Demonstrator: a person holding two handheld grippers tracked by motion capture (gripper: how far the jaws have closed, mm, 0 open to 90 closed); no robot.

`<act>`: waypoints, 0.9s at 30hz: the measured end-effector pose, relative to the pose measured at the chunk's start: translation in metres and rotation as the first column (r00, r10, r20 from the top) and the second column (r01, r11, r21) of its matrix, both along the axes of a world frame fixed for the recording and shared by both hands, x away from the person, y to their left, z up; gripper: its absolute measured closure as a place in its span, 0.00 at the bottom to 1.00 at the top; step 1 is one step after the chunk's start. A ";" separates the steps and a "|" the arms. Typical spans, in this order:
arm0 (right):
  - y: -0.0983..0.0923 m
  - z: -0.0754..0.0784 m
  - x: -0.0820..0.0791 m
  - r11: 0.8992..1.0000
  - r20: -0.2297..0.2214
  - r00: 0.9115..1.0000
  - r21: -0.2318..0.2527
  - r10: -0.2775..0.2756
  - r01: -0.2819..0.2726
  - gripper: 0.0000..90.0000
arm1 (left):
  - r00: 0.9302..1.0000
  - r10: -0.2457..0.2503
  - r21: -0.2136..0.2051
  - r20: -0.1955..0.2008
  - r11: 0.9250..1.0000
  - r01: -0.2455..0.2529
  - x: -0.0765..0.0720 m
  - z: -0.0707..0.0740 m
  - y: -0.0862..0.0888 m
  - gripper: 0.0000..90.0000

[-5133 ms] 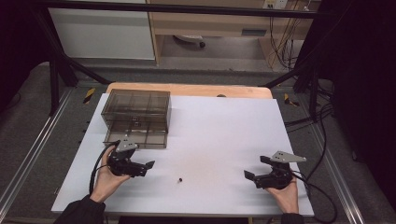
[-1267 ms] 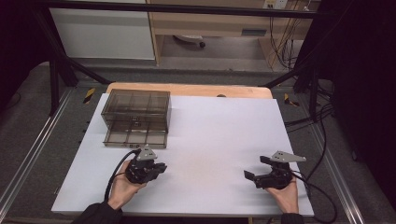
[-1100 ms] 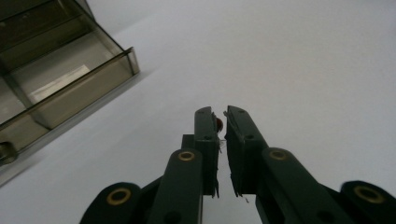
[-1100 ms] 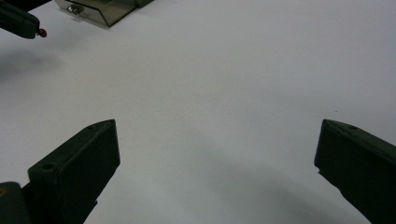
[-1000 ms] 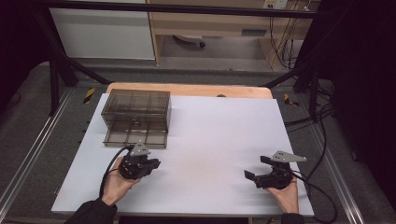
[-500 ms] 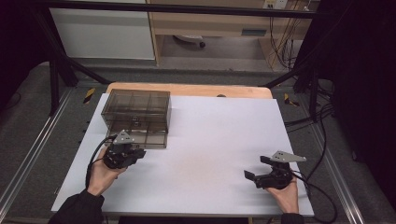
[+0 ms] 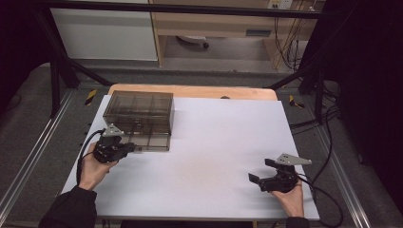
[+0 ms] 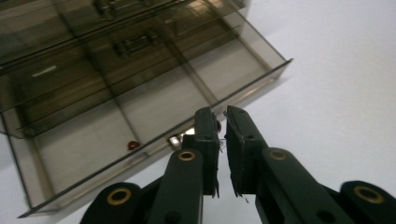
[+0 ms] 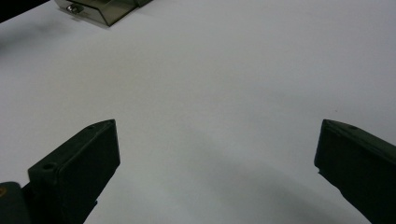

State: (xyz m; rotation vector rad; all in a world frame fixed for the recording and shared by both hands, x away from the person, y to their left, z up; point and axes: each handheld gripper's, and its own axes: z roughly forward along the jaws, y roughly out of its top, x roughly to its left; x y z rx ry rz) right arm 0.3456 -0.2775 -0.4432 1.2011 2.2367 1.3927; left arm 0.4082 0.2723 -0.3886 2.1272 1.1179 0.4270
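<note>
- My left tongs [image 7: 134, 148] sit at the open bottom drawer [image 8: 140, 121] of a smoky clear plastic organiser box [image 7: 139, 111]; the black jaws are almost together, a thin gap between them, and I cannot tell whether they grip anything.
- In the left gripper view, the drawer has thin divider walls, and a small red bead [image 8: 133, 145] lies in a near compartment.
- My right tongs [image 7: 260, 173] rest near the bench's [image 7: 223, 142] front right corner, jaws spread wide and empty.
- The bench top is smooth matte white.
</note>
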 end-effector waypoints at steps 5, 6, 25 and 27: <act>-0.001 0.000 0.000 1.000 0.003 1.000 -0.002 0.001 -0.001 0.01 | 0.999 0.044 0.009 -0.004 0.999 -0.044 0.010 -0.005 0.011 0.92; 0.000 0.000 0.000 1.000 0.003 1.000 -0.002 0.001 -0.001 0.01 | 0.999 0.044 0.009 -0.004 0.999 -0.044 0.010 -0.005 0.011 0.92; 0.000 0.000 0.000 1.000 0.000 1.000 -0.002 0.000 0.000 0.01 | 0.985 0.170 0.051 0.005 0.984 -0.170 0.041 -0.022 0.038 0.92; 0.000 0.000 0.000 1.000 -0.002 1.000 -0.002 0.002 -0.002 0.01 | 0.984 0.176 0.057 0.007 0.983 -0.176 0.042 -0.023 0.039 0.92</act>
